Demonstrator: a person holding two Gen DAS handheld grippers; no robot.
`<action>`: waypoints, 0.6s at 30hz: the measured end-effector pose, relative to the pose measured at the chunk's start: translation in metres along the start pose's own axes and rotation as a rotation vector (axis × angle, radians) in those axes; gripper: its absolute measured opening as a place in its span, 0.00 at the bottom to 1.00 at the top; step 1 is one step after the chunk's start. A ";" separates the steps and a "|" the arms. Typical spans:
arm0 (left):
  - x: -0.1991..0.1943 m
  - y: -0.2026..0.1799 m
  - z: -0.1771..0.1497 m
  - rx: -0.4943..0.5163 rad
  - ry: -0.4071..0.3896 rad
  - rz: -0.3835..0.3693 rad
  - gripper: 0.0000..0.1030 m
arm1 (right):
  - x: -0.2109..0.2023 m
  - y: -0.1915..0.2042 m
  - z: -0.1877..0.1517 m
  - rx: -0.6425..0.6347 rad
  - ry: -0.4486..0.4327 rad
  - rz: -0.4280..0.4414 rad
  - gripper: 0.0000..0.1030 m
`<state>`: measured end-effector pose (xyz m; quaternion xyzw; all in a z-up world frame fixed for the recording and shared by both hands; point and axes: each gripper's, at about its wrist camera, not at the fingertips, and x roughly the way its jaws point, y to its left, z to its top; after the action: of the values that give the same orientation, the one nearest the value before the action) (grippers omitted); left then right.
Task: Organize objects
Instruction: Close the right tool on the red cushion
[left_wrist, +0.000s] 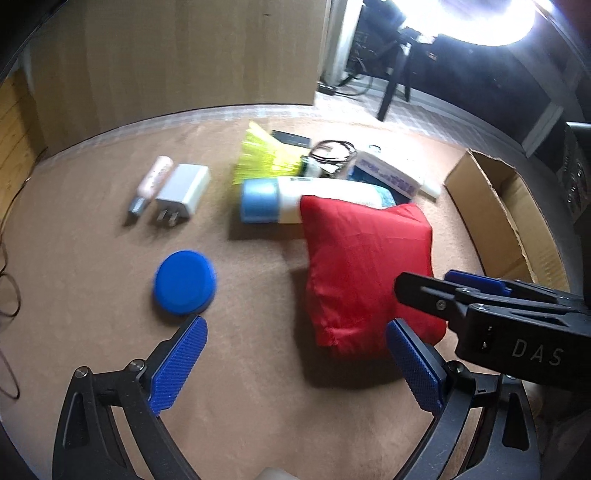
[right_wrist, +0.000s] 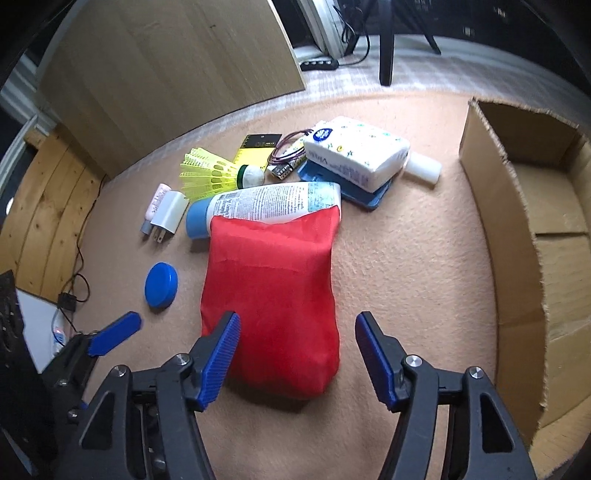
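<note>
A red fabric pouch lies on the tan carpet, also in the left wrist view. My right gripper is open, its fingers on either side of the pouch's near end, just above it. My left gripper is open and empty, left of the pouch, with a blue round lid ahead of its left finger. Behind the pouch lies a white bottle with a blue cap. An open cardboard box stands to the right.
Behind the bottle lie a yellow shuttlecock, a white charger plug, a small pink tube, a tissue pack on a blue case, coiled wires and a white cylinder. A wooden panel stands behind.
</note>
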<state>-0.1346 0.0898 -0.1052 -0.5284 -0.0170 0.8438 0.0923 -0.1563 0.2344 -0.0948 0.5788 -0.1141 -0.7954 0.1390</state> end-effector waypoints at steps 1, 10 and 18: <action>0.004 -0.001 0.002 0.007 0.007 -0.011 0.96 | 0.002 -0.002 0.001 0.008 0.006 0.007 0.58; 0.039 -0.002 0.008 0.011 0.064 -0.091 1.00 | 0.010 -0.008 0.012 0.010 0.046 0.050 0.47; 0.050 -0.008 0.005 0.062 0.101 -0.066 1.00 | 0.014 -0.010 0.013 0.004 0.056 0.060 0.46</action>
<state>-0.1592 0.1068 -0.1464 -0.5662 -0.0035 0.8128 0.1372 -0.1739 0.2388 -0.1068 0.5973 -0.1293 -0.7742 0.1648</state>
